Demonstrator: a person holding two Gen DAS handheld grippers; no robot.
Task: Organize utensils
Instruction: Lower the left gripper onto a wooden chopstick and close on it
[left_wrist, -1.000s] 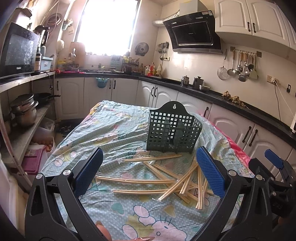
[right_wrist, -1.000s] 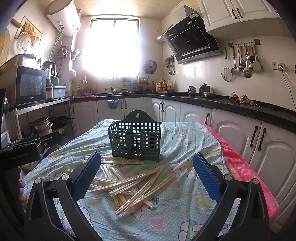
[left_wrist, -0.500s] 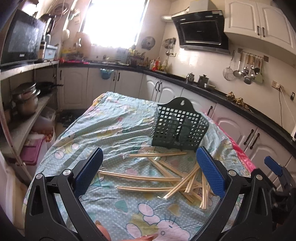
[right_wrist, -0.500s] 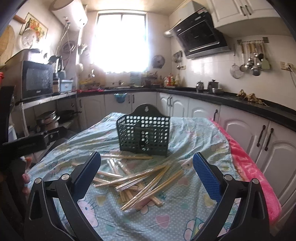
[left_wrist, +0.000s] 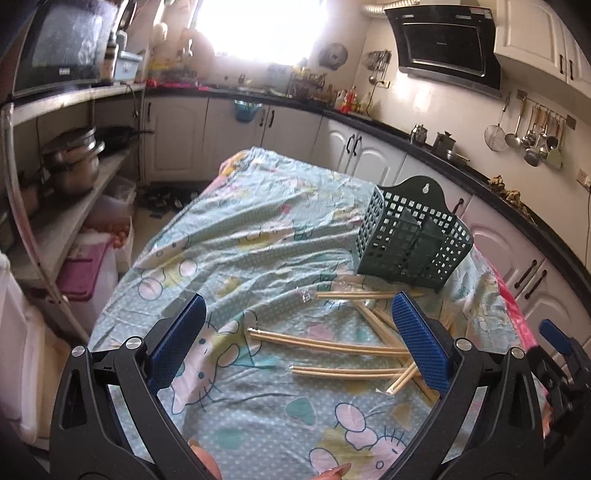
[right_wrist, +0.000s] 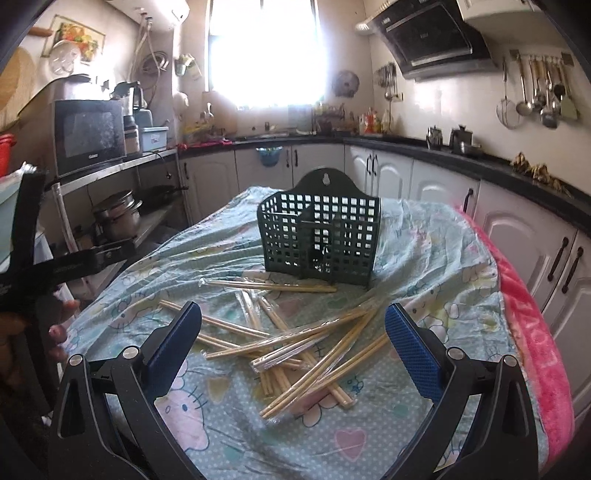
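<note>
A dark green lattice utensil holder (right_wrist: 319, 240) stands upright on the table; it also shows in the left wrist view (left_wrist: 410, 243). Several wooden chopstick pairs in clear wrappers (right_wrist: 295, 332) lie scattered in front of it; some show in the left wrist view (left_wrist: 332, 345). My left gripper (left_wrist: 295, 343) is open and empty, above the chopsticks at the pile's left end. My right gripper (right_wrist: 291, 341) is open and empty, just above the pile. The holder looks empty.
The table wears a light blue cartoon cloth (left_wrist: 240, 240) with a pink blanket (right_wrist: 532, 332) along its right edge. Shelves with pots (left_wrist: 70, 162) and a microwave (right_wrist: 88, 136) stand to the left. Cabinets and counter (right_wrist: 443, 177) run behind and right.
Both grippers have moved forward and lower over the table. The left view has swung left, so the holder now sits further right. Both stay open.
</note>
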